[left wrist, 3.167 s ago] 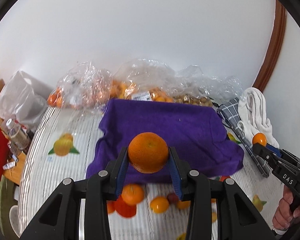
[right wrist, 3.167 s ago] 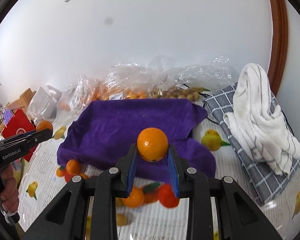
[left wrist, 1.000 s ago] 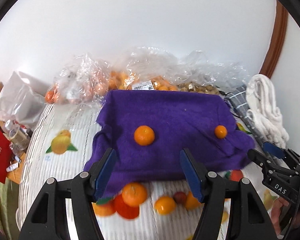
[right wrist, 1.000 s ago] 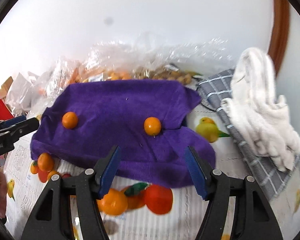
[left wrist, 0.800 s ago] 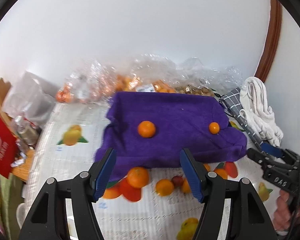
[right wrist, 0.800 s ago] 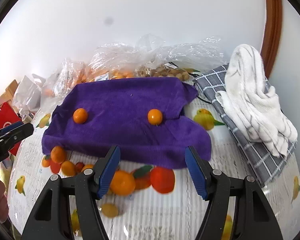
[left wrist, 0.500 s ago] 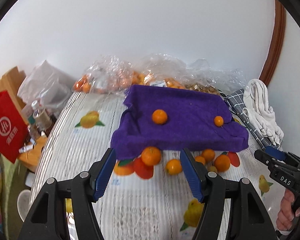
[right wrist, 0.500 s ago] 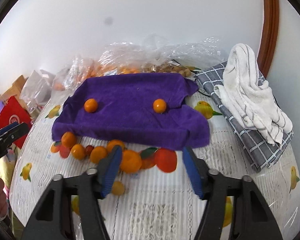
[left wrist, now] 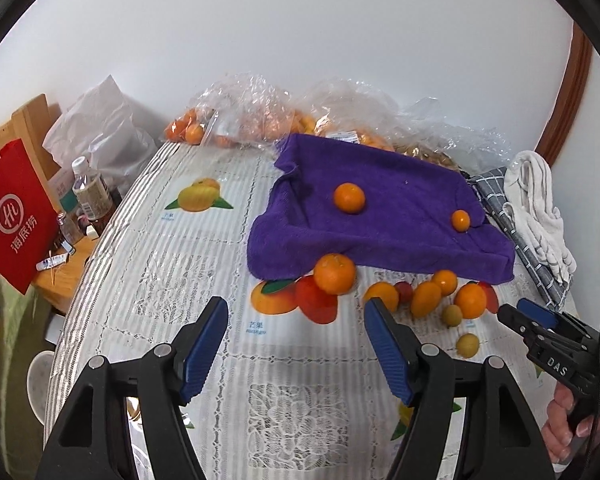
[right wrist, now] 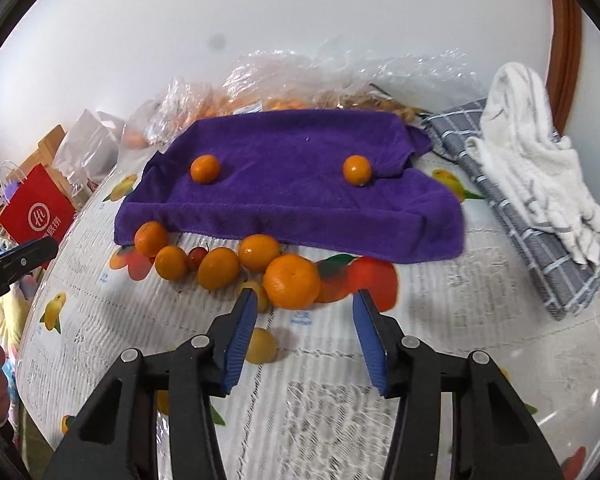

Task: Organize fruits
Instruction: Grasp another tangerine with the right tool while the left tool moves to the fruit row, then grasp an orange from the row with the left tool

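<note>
A purple cloth [left wrist: 380,236] [right wrist: 292,200] lies on the table with two oranges on it, one at the left [left wrist: 349,198] [right wrist: 205,168] and one at the right [left wrist: 460,220] [right wrist: 357,170]. Several loose oranges line its front edge, with a small red fruit [right wrist: 197,256] and a yellowish fruit [right wrist: 261,346]. My left gripper [left wrist: 296,304] hangs over the table short of an orange [left wrist: 335,274]; its jaws are opening and hold nothing. My right gripper [right wrist: 305,294] has its jaws closing just short of the biggest orange [right wrist: 292,280], pads not touching it.
Clear plastic bags of fruit [left wrist: 260,120] stand behind the cloth. A white towel [right wrist: 540,176] lies on a grey checked cloth [right wrist: 540,264] at the right. A red paper bag [left wrist: 12,216] and a bottle [left wrist: 92,192] sit beyond the table's left edge.
Each gripper held an orange over the cloth; both oranges now lie on it. Both grippers have drawn back toward the near table, and the right jaws have narrowed.
</note>
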